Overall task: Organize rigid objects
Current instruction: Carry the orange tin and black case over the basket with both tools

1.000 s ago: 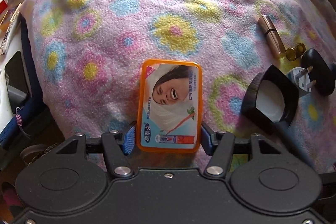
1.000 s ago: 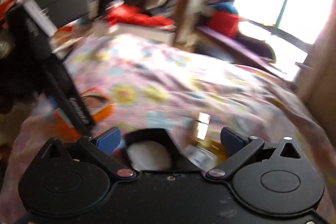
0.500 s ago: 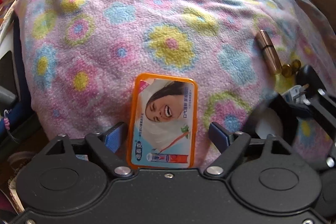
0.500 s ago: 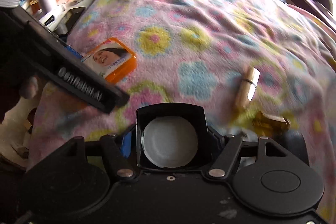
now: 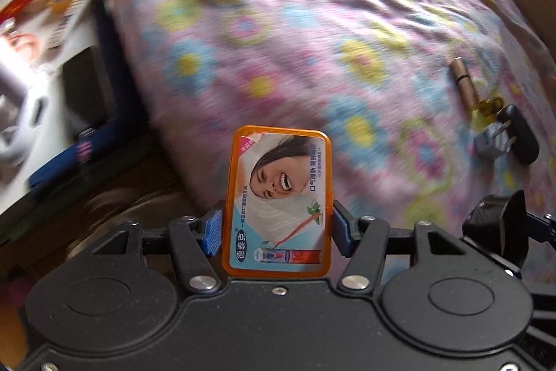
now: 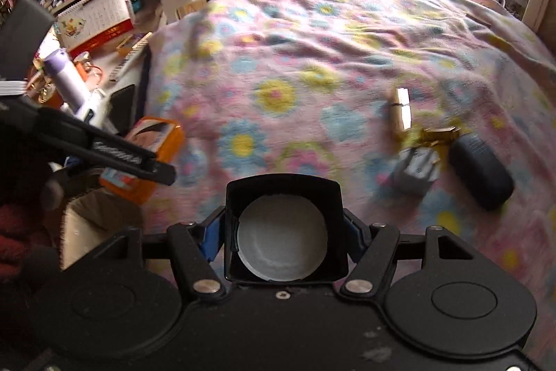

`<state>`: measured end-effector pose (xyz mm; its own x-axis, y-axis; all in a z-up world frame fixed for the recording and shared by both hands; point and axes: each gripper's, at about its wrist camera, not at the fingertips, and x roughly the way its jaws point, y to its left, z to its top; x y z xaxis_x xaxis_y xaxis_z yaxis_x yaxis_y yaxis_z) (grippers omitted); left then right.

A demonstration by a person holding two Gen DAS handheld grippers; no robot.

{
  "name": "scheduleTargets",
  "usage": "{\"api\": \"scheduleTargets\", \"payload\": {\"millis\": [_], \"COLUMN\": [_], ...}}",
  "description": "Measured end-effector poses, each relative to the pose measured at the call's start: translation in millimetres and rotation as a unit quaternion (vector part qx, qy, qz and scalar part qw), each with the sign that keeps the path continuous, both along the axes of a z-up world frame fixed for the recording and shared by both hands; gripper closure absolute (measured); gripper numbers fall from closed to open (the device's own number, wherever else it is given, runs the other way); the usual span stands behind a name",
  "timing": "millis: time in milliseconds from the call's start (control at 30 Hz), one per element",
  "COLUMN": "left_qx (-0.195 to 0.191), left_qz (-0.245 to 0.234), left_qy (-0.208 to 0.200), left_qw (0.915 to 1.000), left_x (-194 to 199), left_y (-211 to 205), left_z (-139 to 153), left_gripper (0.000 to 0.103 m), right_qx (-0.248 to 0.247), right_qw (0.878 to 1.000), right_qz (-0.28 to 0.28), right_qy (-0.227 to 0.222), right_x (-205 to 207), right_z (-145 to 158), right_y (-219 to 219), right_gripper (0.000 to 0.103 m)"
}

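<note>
Bed (image 6: pixel 347 33) with flowered blanket (image 5: pixel 312 40) under both tools; desk (image 6: pixel 114 72) crowded with clutter alongside at picture left.

Left tool (image 5: pixel 277 228): blue pads clamped on the long sides of the orange box (image 5: pixel 277 200), box clear of the blanket and over the bed's edge. Right tool (image 6: pixel 285 232): clamped on the black case (image 6: pixel 285 228), white disc facing the camera, case off the blanket too. Remaining on the bed, near one another at picture right: black oval case (image 6: pixel 481 171), grey plug (image 6: pixel 415 171), gold tube (image 6: pixel 401 113), small amber piece (image 6: pixel 439 134); contact between them not resolvable through blur.

Step in hand, judged: carrying both picked items off to wherever they get grouped. To do well: keep both clamps firm, hold box and case level, keep the two tools apart in transit, set down flat before releasing. Destination not visible.

Against one second earlier: orange box lay flat on the blanket, left pads at its sides; left jaws widened around the half-second mark, since closed again on the box, now lifted and shifted toward the bed's edge. Black case sat on the blanket beside the plug, right jaws wide; now closed on it and raised. Both views blurred.
</note>
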<state>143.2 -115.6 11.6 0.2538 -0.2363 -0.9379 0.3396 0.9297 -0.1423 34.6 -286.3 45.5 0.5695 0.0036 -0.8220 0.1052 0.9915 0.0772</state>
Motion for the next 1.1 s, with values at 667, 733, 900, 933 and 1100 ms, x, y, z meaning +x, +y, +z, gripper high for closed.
{"api": "scheduleTargets", "payload": {"millis": [667, 733, 900, 933, 1100], "left_qx": [0.029, 0.038, 0.038, 0.039, 0.051], "left_qz": [0.104, 0.106, 0.112, 0.108, 0.088], "left_qy": [-0.016, -0.022, -0.009, -0.008, -0.004], "left_qw": [0.9940, 0.9934, 0.9930, 0.9933, 0.9948], "left_x": [-59, -60, -57, -58, -61], "left_y": [155, 156, 156, 155, 143], "left_z": [-21, -23, -30, -32, -37], "left_gripper": [0.047, 0.047, 0.047, 0.047, 0.047], "right_qx": [-0.003, -0.002, -0.006, -0.004, 0.010], "right_qw": [0.998, 0.998, 0.998, 0.998, 0.999], "right_qz": [0.031, 0.031, 0.027, 0.025, 0.014], "right_qy": [0.054, 0.058, 0.058, 0.059, 0.048], "right_x": [-34, -36, -34, -34, -31], "right_z": [-66, -70, -76, -77, -76], "right_y": [182, 186, 186, 185, 179], "right_gripper": [0.037, 0.037, 0.037, 0.037, 0.037]}}
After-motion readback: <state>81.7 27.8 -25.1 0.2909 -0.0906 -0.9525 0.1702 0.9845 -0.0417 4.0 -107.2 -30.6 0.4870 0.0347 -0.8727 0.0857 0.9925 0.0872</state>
